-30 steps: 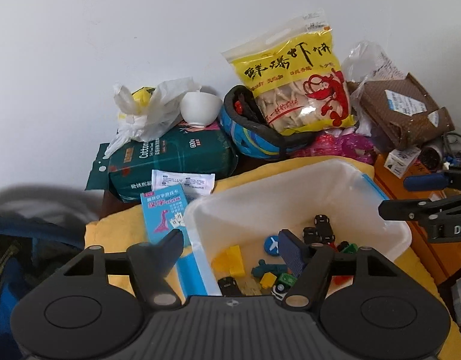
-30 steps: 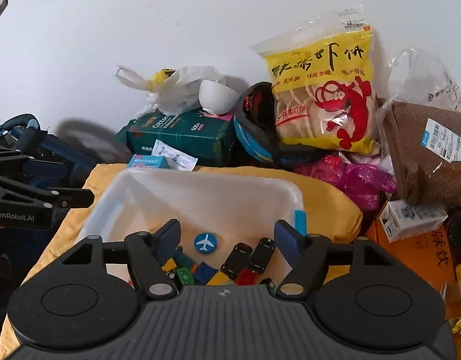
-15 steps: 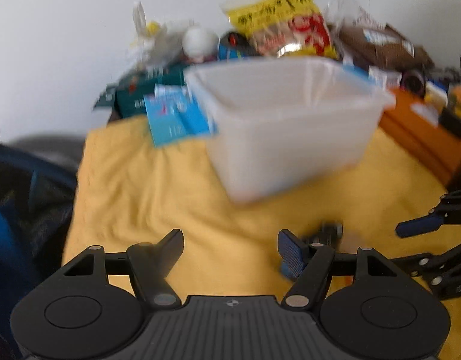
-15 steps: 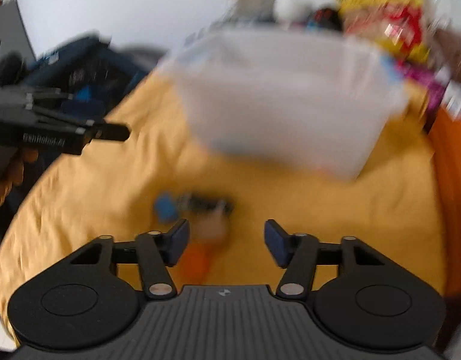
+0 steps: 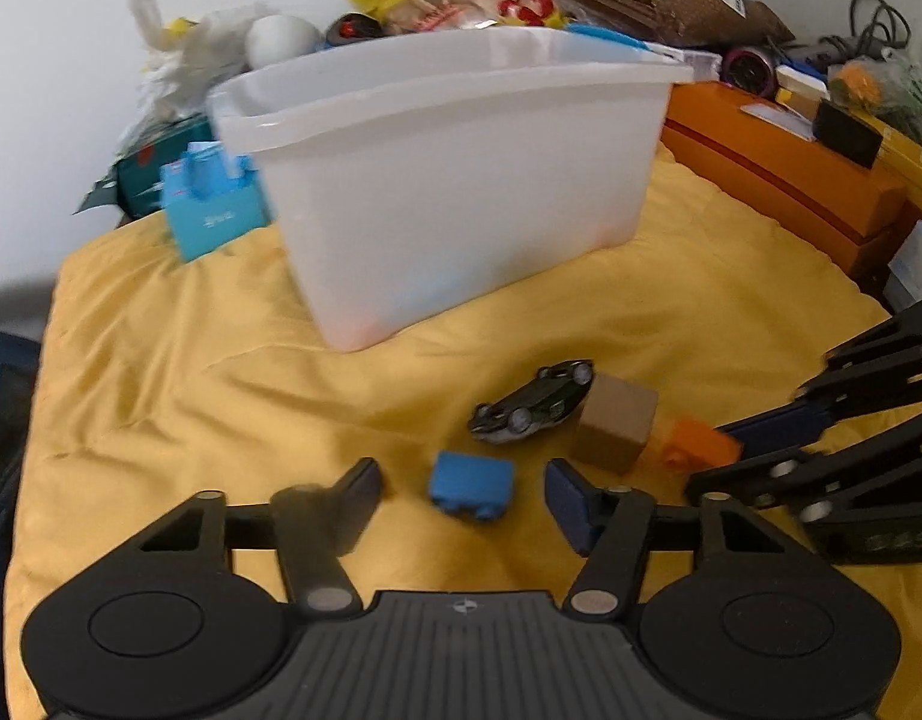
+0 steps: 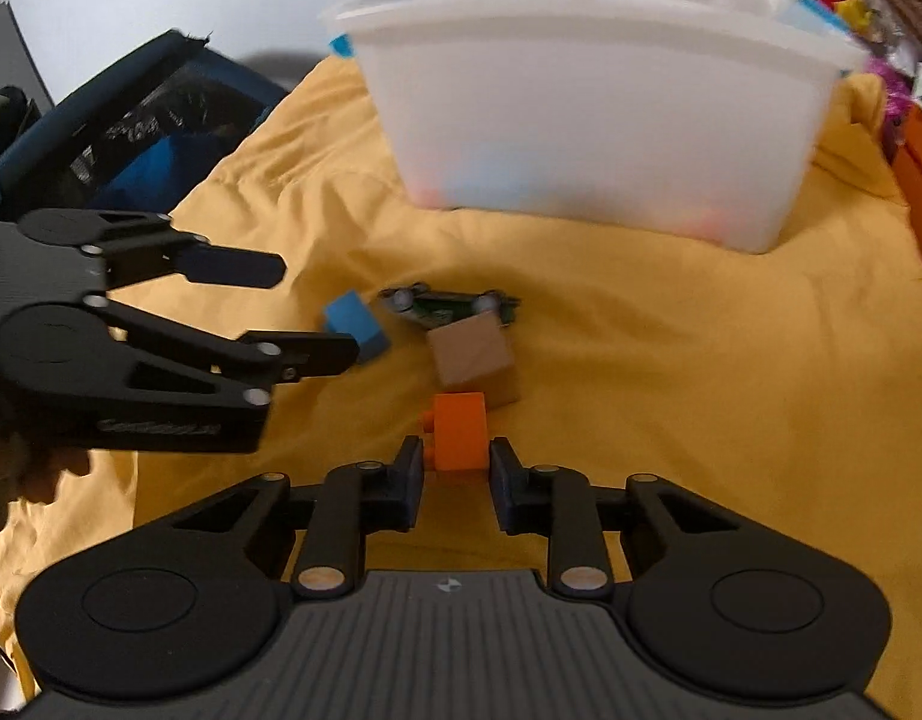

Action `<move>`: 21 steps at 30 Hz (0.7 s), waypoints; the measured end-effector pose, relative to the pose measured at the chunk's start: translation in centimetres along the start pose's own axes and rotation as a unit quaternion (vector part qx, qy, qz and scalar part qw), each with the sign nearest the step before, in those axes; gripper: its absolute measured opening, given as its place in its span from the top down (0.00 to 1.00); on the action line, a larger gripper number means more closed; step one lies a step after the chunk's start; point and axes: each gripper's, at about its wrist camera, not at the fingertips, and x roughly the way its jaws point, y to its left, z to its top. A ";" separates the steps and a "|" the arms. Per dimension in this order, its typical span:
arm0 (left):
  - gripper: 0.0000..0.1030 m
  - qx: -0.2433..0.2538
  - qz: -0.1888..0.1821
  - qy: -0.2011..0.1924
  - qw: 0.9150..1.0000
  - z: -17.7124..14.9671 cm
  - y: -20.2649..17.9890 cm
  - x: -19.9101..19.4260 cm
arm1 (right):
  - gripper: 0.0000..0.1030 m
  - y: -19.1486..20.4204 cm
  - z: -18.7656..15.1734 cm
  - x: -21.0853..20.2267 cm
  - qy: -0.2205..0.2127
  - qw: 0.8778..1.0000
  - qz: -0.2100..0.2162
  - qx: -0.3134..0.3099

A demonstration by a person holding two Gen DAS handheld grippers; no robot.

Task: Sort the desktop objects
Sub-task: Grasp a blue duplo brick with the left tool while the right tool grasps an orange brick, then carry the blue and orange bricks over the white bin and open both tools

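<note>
On the yellow cloth (image 5: 191, 372), the left gripper (image 5: 464, 489) is closing around the blue block (image 5: 472, 485), pads still clear; the right gripper (image 6: 455, 468) is narrowing around the orange brick (image 6: 458, 429); beyond them, the wooden cube (image 6: 473, 354), the toy car (image 5: 533, 402); farthest, the white bin (image 5: 449, 180).

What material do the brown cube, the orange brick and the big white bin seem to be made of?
Brown cube: probably unpainted wood, with matte tan faces, though the blur hides any grain. Orange brick: likely moulded plastic, with an even saturated colour and studs on one side. White bin: translucent plastic, since faint colours of its contents show through the wall.
</note>
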 end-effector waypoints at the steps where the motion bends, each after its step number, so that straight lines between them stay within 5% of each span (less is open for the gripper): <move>1: 0.44 0.005 -0.001 0.003 1.000 0.1 -0.2 0.3 | 0.74 -0.5 -0.1 -0.4 0.000 1.000 -0.003 0.007; 5: 0.66 0.019 -0.005 0.026 0.999 0.0 -0.7 1.7 | 0.74 -2.4 -1.2 -1.8 -0.001 0.999 -0.012 0.030; 21: 0.67 -0.048 -0.013 -0.005 0.999 0.4 0.9 -5.2 | 0.74 -4.7 -1.0 -5.7 -0.056 0.995 -0.015 0.077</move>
